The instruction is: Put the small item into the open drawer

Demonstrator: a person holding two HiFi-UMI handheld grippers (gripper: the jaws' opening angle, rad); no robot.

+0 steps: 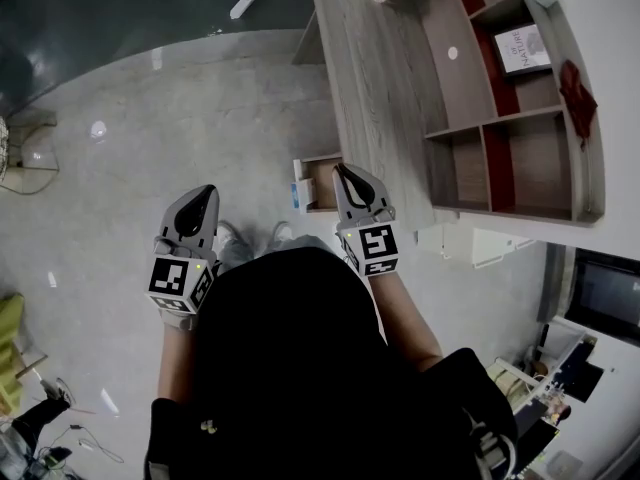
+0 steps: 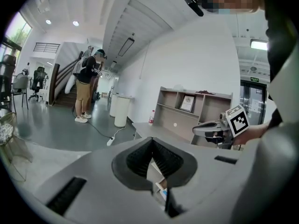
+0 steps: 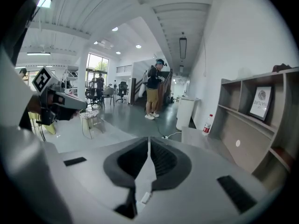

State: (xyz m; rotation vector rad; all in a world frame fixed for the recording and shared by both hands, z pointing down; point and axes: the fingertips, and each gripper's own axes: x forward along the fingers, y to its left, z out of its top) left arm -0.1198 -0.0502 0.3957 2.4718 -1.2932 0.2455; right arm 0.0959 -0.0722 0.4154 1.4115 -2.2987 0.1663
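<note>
Drawer (image 1: 322,180) open in head view, standing person (image 2: 86,85) in gripper views

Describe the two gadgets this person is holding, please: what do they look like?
They match. The left gripper and right gripper each have a pale grey, teardrop-shaped shell that tapers to jaws lined with black ribbed pads. Near each hand sits a marker cube printed with black-and-white squares. No cables show. The person wears a black top that leaves the forearms bare.

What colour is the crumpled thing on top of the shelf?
The crumpled thing is dark red. It shows best in the head view.
</note>
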